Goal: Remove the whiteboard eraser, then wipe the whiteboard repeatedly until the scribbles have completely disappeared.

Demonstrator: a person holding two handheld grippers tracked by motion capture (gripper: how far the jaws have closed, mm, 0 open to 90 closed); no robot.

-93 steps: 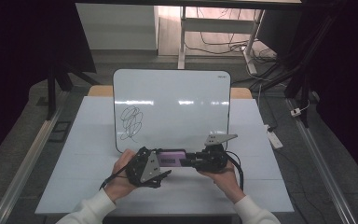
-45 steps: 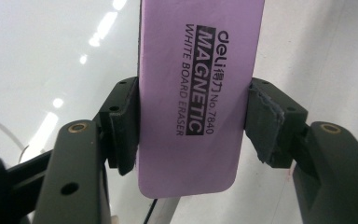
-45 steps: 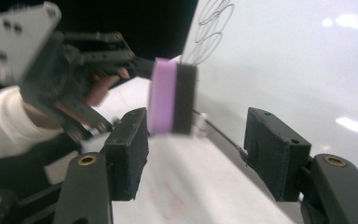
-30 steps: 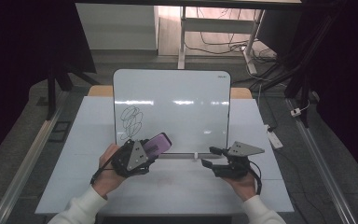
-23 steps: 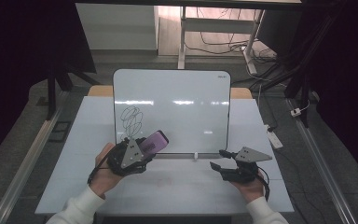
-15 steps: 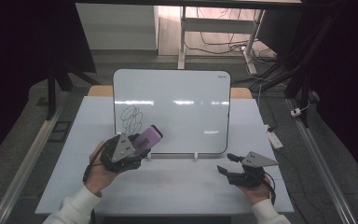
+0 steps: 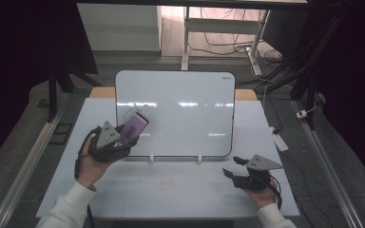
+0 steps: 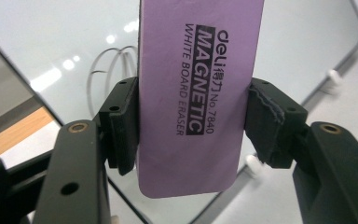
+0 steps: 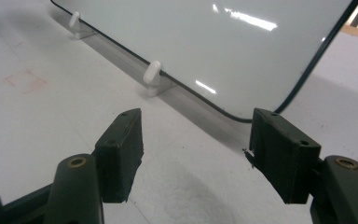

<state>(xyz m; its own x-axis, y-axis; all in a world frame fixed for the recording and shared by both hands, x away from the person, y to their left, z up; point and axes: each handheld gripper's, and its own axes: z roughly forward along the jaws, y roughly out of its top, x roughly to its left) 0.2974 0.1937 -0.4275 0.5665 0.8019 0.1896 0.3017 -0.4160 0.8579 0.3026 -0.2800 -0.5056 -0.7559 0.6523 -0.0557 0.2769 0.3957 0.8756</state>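
A purple magnetic whiteboard eraser (image 7: 135,126) (image 8: 198,93) is clamped across its width between the pads of my left gripper (image 7: 126,136) (image 8: 191,126). It is held over the lower left of the tilted whiteboard (image 7: 180,114) (image 8: 51,42), right by a black pen scribble (image 7: 125,115) (image 8: 112,65). I cannot tell whether the eraser touches the board. Low over the white table (image 7: 171,194) at the front right is my right gripper (image 7: 231,166) (image 9: 198,149). Its jaws have just been opening and have nothing between them. They point at the whiteboard's lower right corner (image 9: 261,116).
Two small white clips (image 7: 153,158) (image 7: 199,158) (image 9: 153,74) prop the board's lower edge. A white power strip (image 7: 279,141) lies at the table's right edge. A faint red mark (image 7: 164,185) (image 9: 24,80) is on the table in front of the board.
Both grippers were on the eraser at first. Since then the left one has carried it up and left to the scribble, and the right one has drawn off to the front right and stands wider.
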